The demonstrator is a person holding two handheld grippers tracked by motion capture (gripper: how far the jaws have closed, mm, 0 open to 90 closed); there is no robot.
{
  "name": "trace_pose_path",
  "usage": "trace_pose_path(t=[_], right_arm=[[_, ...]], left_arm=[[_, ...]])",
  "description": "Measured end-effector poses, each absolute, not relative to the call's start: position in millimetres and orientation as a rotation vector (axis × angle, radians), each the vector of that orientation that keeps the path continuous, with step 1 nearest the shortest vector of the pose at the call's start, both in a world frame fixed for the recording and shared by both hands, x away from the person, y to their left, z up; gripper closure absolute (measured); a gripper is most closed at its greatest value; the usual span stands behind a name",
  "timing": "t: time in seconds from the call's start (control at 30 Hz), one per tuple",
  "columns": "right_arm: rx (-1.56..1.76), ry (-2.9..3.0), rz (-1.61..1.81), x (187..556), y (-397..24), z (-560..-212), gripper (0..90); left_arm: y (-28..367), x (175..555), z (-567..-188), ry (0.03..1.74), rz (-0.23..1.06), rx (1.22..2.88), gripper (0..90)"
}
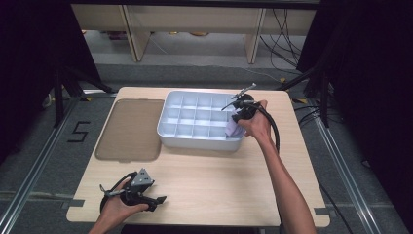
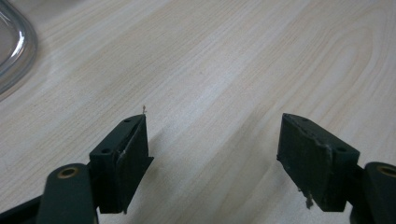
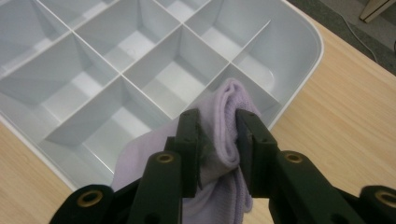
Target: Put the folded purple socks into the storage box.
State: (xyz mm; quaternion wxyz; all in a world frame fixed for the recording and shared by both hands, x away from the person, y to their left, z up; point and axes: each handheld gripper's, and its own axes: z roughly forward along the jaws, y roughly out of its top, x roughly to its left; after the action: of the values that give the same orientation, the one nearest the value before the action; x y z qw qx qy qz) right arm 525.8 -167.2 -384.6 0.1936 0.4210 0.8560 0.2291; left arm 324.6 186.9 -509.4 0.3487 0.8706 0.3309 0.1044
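The lilac sock (image 3: 224, 140), a soft folded knit piece, is what this moment turns on: we hold it in our right tool (image 3: 218, 135), the two black jaws closed on its bunched fold, above the near right corner of the white divided organizer tray (image 1: 171, 127). In the right gripper view the fabric bulges up between the jaws and hangs down below them, so the grip sits across the middle of the bundle, which we judge keeps it compact enough to go into a single cell. The sock hangs over the tray's cells by that corner; whether it already touches a divider or the floor of a cell we cannot tell. The other cells we can see are bare, so this looks like the first piece to be sorted in. The tray stands at the far middle of the wooden surface (image 1: 204, 180), and its smoky translucent lid (image 1: 130, 129) lies flat just beside it on the left, off the tray so the cells are open from above. Our left tool (image 2: 212, 140) is low over bare wood at the near left corner of the surface, its jaws well apart and holding nothing; we judge it is parked there, away from the tray, to leave the right hand (image 1: 255, 124) room to work.
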Motion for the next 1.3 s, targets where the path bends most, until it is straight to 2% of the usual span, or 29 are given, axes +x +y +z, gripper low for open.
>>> trace_pose_path(t=[0.83,1.13,1.3], right_arm=[[1.041,2.465,0.516,516.1,-155.3,-426.9,71.5],[1.094,2.478,0.630,511.8,-161.0,-423.3,64.6],[1.085,2.436,0.710,512.5,-165.6,-407.7,69.5]], left_arm=[[185.3,323.9,-511.1,0.866,0.239,2.253,24.2],[185.4,324.6,-511.3,0.868,0.240,2.258,24.2],[186.3,325.7,-511.1,0.851,0.255,2.270,24.2]])
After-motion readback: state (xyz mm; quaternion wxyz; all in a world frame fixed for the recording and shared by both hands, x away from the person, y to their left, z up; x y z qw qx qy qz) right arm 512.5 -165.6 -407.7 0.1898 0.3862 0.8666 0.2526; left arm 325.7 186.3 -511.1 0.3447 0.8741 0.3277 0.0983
